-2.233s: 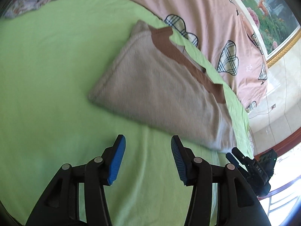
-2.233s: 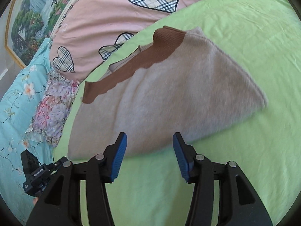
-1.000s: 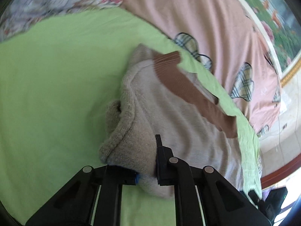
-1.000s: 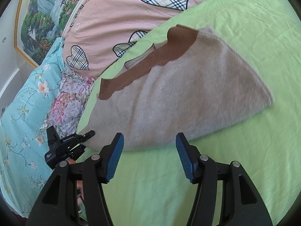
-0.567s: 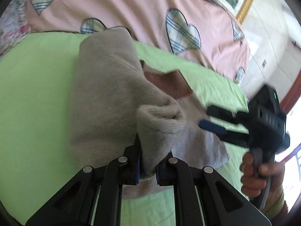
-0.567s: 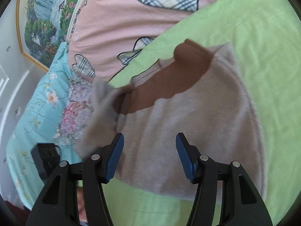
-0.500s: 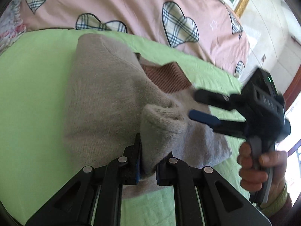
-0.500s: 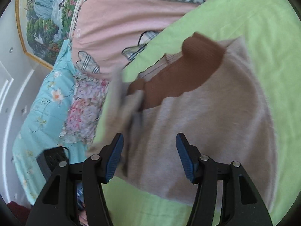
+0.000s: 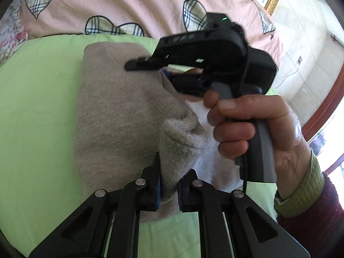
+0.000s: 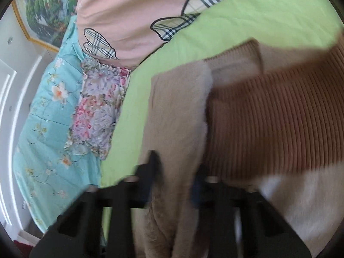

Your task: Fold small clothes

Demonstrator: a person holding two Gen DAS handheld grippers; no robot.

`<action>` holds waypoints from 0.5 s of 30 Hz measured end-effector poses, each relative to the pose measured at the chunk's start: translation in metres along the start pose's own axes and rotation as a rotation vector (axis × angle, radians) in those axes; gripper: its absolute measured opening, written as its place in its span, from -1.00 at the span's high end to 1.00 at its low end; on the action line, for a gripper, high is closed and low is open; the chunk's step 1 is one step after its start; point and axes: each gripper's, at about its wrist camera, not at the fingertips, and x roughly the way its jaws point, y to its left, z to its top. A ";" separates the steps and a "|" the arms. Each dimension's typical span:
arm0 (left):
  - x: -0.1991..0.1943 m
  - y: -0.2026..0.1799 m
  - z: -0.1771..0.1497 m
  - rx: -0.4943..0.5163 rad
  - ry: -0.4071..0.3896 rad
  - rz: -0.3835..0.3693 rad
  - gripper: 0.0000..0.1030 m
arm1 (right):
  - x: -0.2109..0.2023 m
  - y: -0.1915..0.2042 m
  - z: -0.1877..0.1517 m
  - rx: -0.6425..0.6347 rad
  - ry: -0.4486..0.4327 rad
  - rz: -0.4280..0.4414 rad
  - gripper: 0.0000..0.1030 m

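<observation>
Knit sweater [image 9: 120, 116] now doubled over; left gripper [image 9: 168, 185] pinching fold; right gripper [image 10: 175, 176] seemingly likewise.

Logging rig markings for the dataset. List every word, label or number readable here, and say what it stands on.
Raised lettering on the black casing above the right tongs: motion-blurred, not readable.
Pink quilt, green sheet, framed painting: patterns and picture only, no text.
Beige sweater: no label showing.
</observation>
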 end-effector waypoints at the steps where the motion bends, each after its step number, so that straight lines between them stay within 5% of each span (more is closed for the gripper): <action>1: -0.004 -0.003 0.003 0.000 -0.007 -0.021 0.81 | -0.007 0.006 0.001 -0.016 -0.014 0.006 0.67; 7: 0.000 -0.054 0.012 0.065 -0.021 -0.160 0.81 | -0.090 0.028 -0.009 -0.126 -0.149 -0.021 0.69; 15: 0.079 -0.093 -0.003 0.074 0.124 -0.239 0.81 | -0.142 -0.057 -0.030 -0.029 -0.159 -0.282 0.69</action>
